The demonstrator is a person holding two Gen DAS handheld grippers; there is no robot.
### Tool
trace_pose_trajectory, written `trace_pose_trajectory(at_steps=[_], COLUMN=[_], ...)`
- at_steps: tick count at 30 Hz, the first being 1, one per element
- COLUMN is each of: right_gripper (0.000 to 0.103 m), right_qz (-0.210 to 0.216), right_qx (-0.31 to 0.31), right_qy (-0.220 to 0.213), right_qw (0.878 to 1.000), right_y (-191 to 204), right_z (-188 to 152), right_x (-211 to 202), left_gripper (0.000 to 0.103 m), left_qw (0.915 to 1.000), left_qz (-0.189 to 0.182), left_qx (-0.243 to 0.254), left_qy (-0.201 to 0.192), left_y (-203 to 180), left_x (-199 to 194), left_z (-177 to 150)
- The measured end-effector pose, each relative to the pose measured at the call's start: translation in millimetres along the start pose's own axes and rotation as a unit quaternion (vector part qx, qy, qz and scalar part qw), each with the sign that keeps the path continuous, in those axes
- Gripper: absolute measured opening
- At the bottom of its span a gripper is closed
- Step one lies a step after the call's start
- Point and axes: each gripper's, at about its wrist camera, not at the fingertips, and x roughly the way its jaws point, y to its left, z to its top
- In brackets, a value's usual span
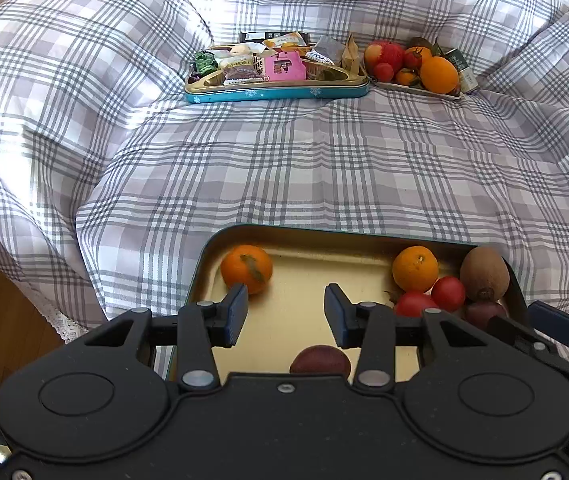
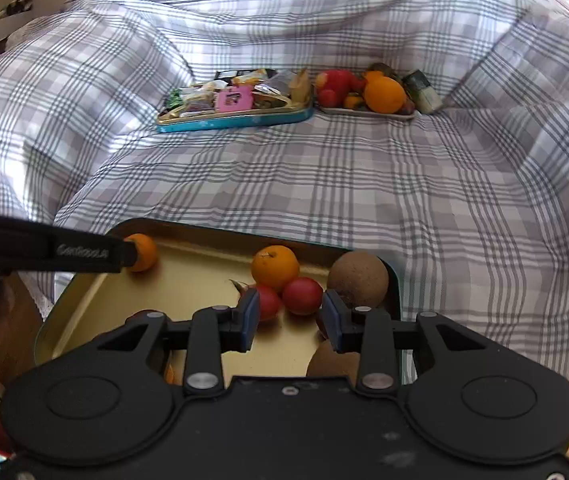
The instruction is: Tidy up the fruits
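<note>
Here both grippers – left gripper, right gripper (jaws apart) – hover over the tray

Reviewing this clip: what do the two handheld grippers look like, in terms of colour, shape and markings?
Both the left gripper and the right gripper are matte black plastic with two round raised discs on the body, silver pivot pins on the linkage arms, and two fingers faced with blue ribbed pads. In the right wrist view, the left gripper's side carries pale lettering, too blurred to read.

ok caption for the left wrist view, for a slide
Open left gripper above a gold-lined tin tray of oranges, tomatoes and kiwi on a checked quilt.
</note>
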Motion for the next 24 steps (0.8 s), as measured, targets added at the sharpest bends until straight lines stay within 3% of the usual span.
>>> trace_pose_trajectory(at_steps=[24], right_gripper=[0.037], right_qz=[-0.021], right_qx=[0.034], right_qy=[0.015], right_qw=[0.999], right_y=[-0.9], right_z=[-0.6], right_x=[3.3], left_gripper=[0.051], left_qw=[1.0], left_qz=[-0.003], left_qx=[-0.001], left_qy=[-0.008], left_y=[-1.6], left_x=[-12.3], left_z=[-9.1])
